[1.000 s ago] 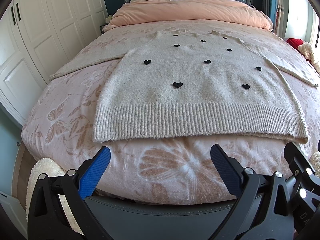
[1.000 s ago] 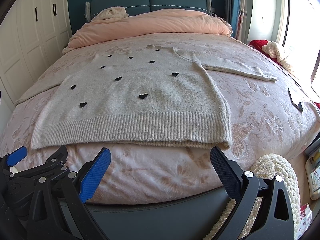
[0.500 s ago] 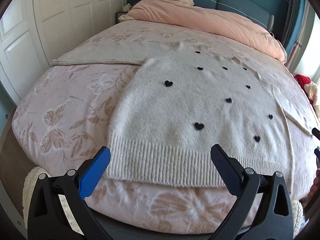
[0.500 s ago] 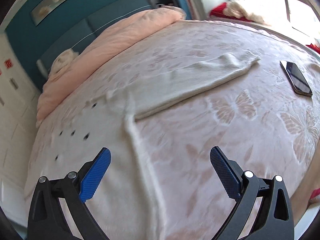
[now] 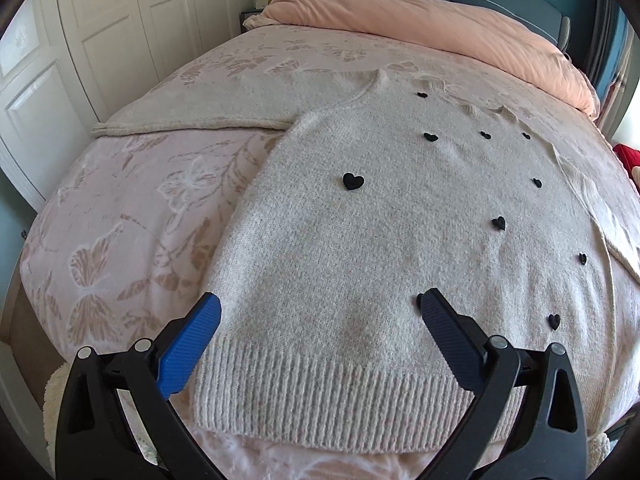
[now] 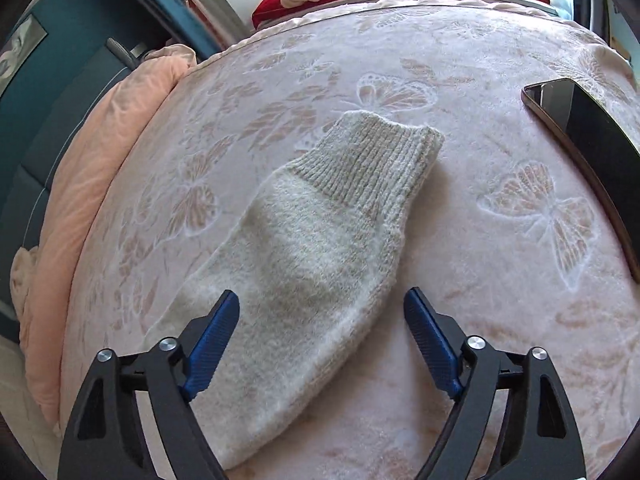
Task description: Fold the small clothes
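Lying flat — sweater (image 5: 380,248) hem nearest, neck toward quilt (image 5: 420,28).

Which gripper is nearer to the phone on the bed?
The right. The right gripper is closing over the sweater sleeve, with the phone just beside it. The left gripper is over the sweater's hem; no phone shows there.

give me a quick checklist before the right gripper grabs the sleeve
1. Sleeve between the right gripper fingers, which are closing: ok.
2. Pads pressing the knit: not ok, gaps remain on both sides.
3. Ribbed cuff flat: ok.
4. Phone off the sleeve: ok, it lies apart.
5. Sweater body spread flat: ok.
6. Left gripper open over the hem: ok.
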Demonstrator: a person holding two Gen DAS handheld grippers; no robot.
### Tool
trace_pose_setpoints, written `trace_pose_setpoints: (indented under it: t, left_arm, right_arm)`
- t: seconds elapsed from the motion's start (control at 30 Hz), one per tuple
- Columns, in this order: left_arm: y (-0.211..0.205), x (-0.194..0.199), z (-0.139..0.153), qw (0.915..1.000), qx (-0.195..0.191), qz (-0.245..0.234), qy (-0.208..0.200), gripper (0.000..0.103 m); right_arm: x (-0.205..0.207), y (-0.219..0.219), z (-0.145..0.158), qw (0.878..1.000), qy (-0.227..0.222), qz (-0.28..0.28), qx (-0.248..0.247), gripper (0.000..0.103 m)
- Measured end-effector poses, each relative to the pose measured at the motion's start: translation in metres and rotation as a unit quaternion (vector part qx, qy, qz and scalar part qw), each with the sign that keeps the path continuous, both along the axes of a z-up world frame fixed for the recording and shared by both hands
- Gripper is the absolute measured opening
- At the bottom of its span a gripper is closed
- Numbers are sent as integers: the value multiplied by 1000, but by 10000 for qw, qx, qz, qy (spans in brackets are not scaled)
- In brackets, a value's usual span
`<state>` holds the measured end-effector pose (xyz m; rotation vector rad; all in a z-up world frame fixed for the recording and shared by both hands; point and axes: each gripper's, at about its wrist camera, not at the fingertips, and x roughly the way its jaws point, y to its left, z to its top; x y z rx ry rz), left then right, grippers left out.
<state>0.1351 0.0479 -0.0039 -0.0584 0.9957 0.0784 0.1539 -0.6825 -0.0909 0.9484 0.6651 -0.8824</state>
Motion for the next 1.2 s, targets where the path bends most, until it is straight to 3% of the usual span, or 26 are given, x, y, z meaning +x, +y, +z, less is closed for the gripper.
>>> trace_pose_setpoints:
  t: [0.03,0.07,0.1,0.17,0.23,0.3,0.37,0.43,0.47,0.53,0.6,0.63,0.77,0.9,0.93,1.07,1.1,1.13,1.17,1.2]
  left_arm:
    - [-1,3,-2,10000,21,-10,35,98]
    - [-2,5,-4,10000,16,-28,52,98]
    - [-3,7,-5,10000,-3,-49,61,98]
    - [-3,11,-4,10000,-35,-72,30,98]
    - [-2,14,-2,9999,-115,-79,-4,98]
    - [-2,20,-1,9994,-318,-88,-52,98]
    - [-2,29,2,9985,-539,-46,-114,98]
    - [-4,38,7,9964,-819,19,-197,98]
    - [-5,44,10,9950,-965,59,-237,98]
    - [-6,58,17,9907,-1314,56,-346,98]
    - [-8,76,24,9866,-1583,62,-392,98]
    - [-8,87,25,9828,-1804,9,-403,98]
    - [-10,143,13,9629,-2693,-86,-133,98]
    - [-19,204,-33,9564,-2869,137,533,98]
    - [-21,216,-45,9513,-3008,169,659,98]
    - [-32,240,-59,9481,-3051,647,625,94]
    - [-36,246,-59,9485,-3038,641,623,85]
    - [-40,250,-58,9487,-3046,572,629,60]
    - [-46,256,-58,9461,-3143,402,671,41]
    - [-51,262,-57,9385,-3377,153,703,6]
  right_arm:
    - [6,-1,1,9998,-130,115,31,31]
    - [13,-1,3,9987,-368,307,171,13]
    - [20,2,10,9964,-674,447,237,13]
    - [38,25,46,9851,-1442,929,-148,12]
    - [65,67,91,9636,-1986,1726,-483,12]
    - [95,130,136,9273,-2470,2731,-671,12]
    - [123,209,167,8795,-2723,3810,-843,17]
    - [147,285,172,8377,-2800,4639,-686,22]
    - [158,320,166,8215,-2737,4972,-547,38]
    - [172,380,143,8036,-2350,5433,-616,50]
    - [174,408,117,8059,-2006,5537,-611,50]
    - [168,411,104,8140,-1922,5464,-443,50]
    - [122,382,58,8620,-1728,4757,281,56]
    - [86,334,21,9027,-1288,4057,625,56]
    - [83,322,15,9107,-1244,3879,692,56]
    - [86,289,-3,9267,-1285,3357,1098,55]
    - [90,285,-6,9294,-1305,3248,1169,54]
    - [94,282,-8,9309,-1345,3181,1191,52]
    - [99,283,-7,9316,-1348,3173,1155,33]
    - [105,284,-3,9314,-1349,3203,1080,15]
